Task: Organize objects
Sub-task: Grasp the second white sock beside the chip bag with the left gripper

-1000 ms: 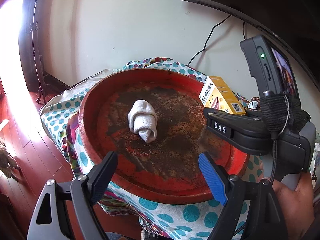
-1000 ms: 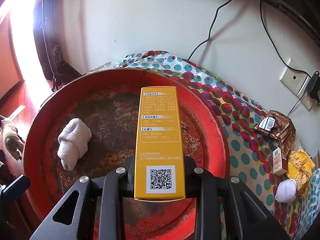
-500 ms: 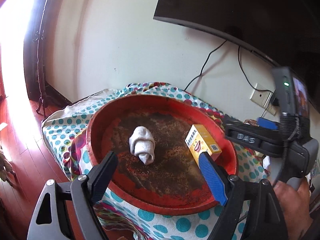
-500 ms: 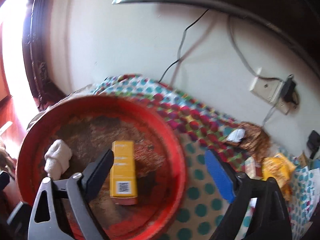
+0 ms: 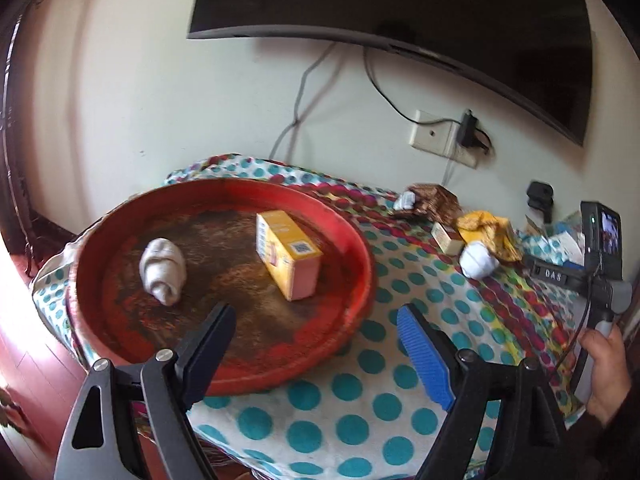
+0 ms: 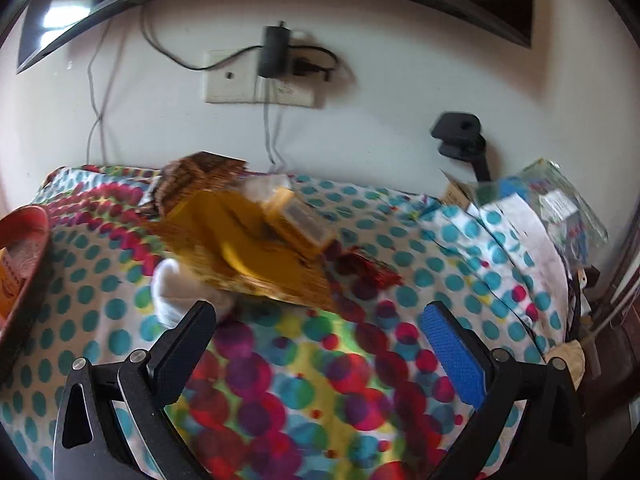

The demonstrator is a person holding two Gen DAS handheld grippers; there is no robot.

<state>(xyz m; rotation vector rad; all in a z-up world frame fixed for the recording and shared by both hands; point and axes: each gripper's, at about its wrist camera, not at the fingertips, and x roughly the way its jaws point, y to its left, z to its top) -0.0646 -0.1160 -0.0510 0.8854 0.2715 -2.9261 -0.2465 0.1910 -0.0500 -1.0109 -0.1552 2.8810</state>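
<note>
On the polka-dot cloth [image 5: 360, 392], a round red tray [image 5: 360, 248] at left, holding a rolled white sock [image 5: 162, 270] on its left side and a yellow box [image 5: 288, 254] lying right of centre, the two well apart. Left gripper [image 5: 316, 338] poised above the tray's near rim, jaws wide, nothing between them. Seen only from the left wrist: the tray's whole inside, and the person's right hand [image 5: 604, 376] at far right. Right gripper [image 6: 320, 336] likewise wide and empty, above the cloth to the right of the tray. Seen clearly only from the right wrist, though blurred: a yellow packet [image 6: 244, 248] with a small yellow carton [image 6: 298, 222] lying on it, a white sock ball [image 6: 172, 292] tucked under its near left edge, a brown packet [image 6: 196, 180] behind, clear bags [image 6: 552, 208] far right. Wall socket [image 6: 256, 80] with plugged adapter above; dark screen [image 5: 400, 12] higher on the wall.
</note>
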